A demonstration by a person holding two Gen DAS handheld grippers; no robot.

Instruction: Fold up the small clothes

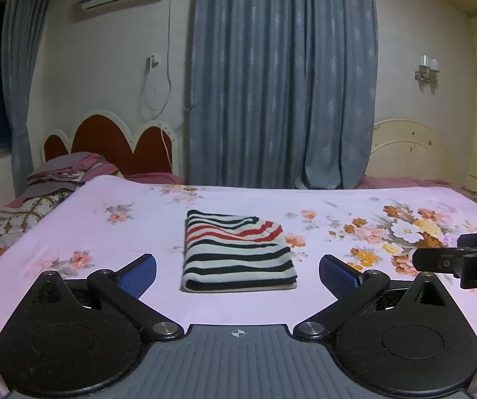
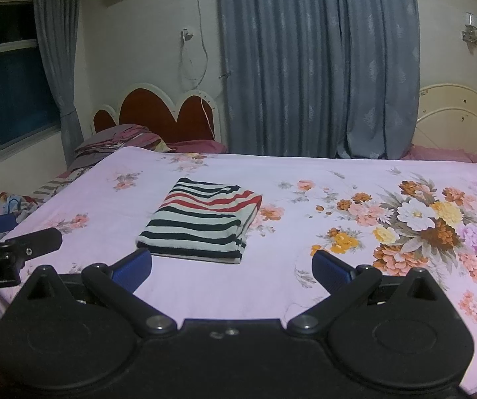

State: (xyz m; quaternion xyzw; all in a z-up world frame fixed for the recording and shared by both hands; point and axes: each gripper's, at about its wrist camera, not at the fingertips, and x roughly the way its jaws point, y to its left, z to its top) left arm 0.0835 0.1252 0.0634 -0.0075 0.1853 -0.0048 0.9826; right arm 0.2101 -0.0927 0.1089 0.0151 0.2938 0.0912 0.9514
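A small striped garment point(image 1: 238, 252), white with black and red stripes, lies folded into a neat rectangle on the pink floral bed sheet point(image 1: 112, 232). It also shows in the right wrist view point(image 2: 202, 222). My left gripper point(image 1: 237, 274) is open and empty, just in front of the garment, its blue pads wide apart. My right gripper point(image 2: 232, 269) is open and empty, in front of and slightly right of the garment. The right gripper's side shows at the right edge of the left wrist view point(image 1: 461, 259); the left gripper's side shows at the left edge of the right wrist view point(image 2: 16, 252).
A pile of bedding and clothes point(image 1: 55, 179) lies at the far left by the red headboard point(image 1: 112, 139). Grey curtains point(image 1: 281, 83) hang behind the bed. A cream headboard point(image 1: 408, 149) stands at the back right. A window point(image 2: 2, 76) is on the left.
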